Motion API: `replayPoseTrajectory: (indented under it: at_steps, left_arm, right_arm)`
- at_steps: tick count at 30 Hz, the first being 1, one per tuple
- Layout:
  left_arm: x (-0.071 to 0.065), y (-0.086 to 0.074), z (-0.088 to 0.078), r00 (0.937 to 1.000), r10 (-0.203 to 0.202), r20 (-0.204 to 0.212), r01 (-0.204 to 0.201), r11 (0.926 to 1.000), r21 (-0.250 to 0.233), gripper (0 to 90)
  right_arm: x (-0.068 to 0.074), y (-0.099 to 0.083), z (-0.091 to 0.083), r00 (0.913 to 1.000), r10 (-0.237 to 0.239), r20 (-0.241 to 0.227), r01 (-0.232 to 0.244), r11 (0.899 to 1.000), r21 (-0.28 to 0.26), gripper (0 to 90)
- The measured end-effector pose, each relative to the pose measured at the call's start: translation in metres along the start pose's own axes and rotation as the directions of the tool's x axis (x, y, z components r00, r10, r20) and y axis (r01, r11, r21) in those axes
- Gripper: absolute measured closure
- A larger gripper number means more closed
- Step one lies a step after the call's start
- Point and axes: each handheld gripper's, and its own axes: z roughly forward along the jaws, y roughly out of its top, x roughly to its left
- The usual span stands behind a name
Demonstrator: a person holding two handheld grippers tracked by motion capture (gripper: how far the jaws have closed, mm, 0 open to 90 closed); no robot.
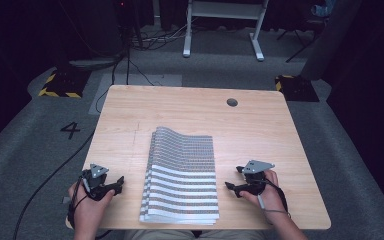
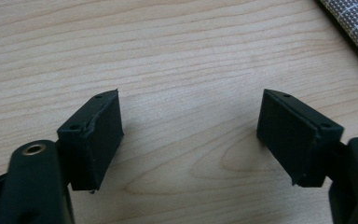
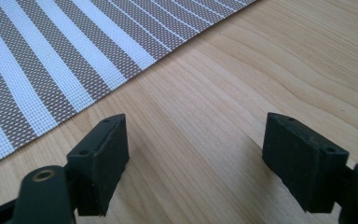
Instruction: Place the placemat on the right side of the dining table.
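Observation:
A stack of brown-and-white striped woven placemats [image 1: 181, 175] lies on the wooden table [image 1: 260, 130], reaching to its near edge. Its far end curls up a little. My left gripper [image 1: 117, 184] rests on the table to the left of the stack, held in a hand, and stands open with bare wood between its pads [image 2: 100, 135]. A corner of the striped mats [image 2: 354, 23] shows at the upper right of the left gripper view. To the right of the stack, my right gripper [image 1: 234, 179] is open over bare wood. The striped mat [image 3: 51, 60] lies just beyond its left pad [image 3: 103, 163].
A round cable hole [image 1: 232, 102] sits in the table near its far right. Beyond the table are a white desk frame [image 1: 222, 30], cables on the grey carpet, and black-and-yellow taped blocks [image 1: 60, 85]. A floor mark reads 4 [image 1: 70, 130].

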Motion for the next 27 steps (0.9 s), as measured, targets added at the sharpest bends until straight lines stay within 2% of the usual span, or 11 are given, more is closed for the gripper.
replayPoseTrajectory:
  at_steps: [2,7,8,9,10,11,13,15,17,24,27]
  left_arm:
    - [-0.003,0.003,-0.001,0.9999,0.009,0.006,-0.009,0.9997,0.022,26.6]
    - [-0.005,0.005,-0.003,0.9995,0.006,0.032,-0.007,0.9998,0.020,26.6]
    - [-0.003,0.004,-0.002,0.9994,0.001,0.036,-0.002,0.9996,0.027,26.6]
    - [-0.001,0.002,0.000,0.9995,0.001,0.032,-0.001,0.9999,0.010,27.0]
    - [-0.001,0.002,0.000,0.9995,0.001,0.032,-0.001,0.9999,0.010,27.1]
    - [0.000,0.001,0.001,0.9995,-0.001,0.033,0.001,0.9999,-0.011,27.0]
    - [0.000,-0.001,0.002,0.9995,0.021,0.023,-0.020,0.9995,-0.024,26.2]
    - [0.000,-0.001,0.003,0.9994,0.020,0.030,-0.019,0.9994,-0.029,24.0]
    - [0.000,-0.001,0.003,0.9993,0.023,0.030,-0.022,0.9994,-0.028,24.0]
    - [0.000,-0.001,0.003,0.9991,0.029,0.031,-0.028,0.9993,-0.024,22.5]
    - [0.000,-0.001,0.003,0.9990,0.030,0.034,-0.030,0.9993,-0.022,21.8]
  right_arm:
    - [0.001,0.000,0.000,1.0000,0.003,0.000,-0.003,1.000,-0.001,23.7]
    - [0.001,0.000,-0.001,1.0000,0.008,-0.002,-0.008,1.000,-0.003,28.0]
    - [0.001,0.000,-0.001,1.0000,0.005,-0.007,-0.005,1.000,-0.012,34.6]
    - [0.004,0.000,-0.002,0.9999,0.009,-0.006,-0.009,1.000,-0.017,39.2]
    - [0.005,0.001,-0.003,1.0000,0.000,-0.008,0.000,1.000,-0.002,41.5]
    - [0.007,0.005,-0.004,0.9998,0.013,-0.018,-0.012,1.000,0.027,43.2]
    - [0.009,0.011,-0.007,0.9979,0.050,-0.041,-0.047,0.997,0.066,41.4]
    - [0.009,0.013,-0.007,0.9976,0.052,-0.046,-0.049,0.997,0.063,40.4]
    - [0.014,0.027,-0.010,0.9972,0.041,-0.063,-0.040,0.999,0.021,36.9]
    - [0.026,0.057,-0.012,0.9945,0.004,-0.104,-0.002,1.000,0.019,33.1]
    - [0.030,0.068,-0.011,0.9914,0.009,-0.131,-0.005,1.000,0.031,30.6]
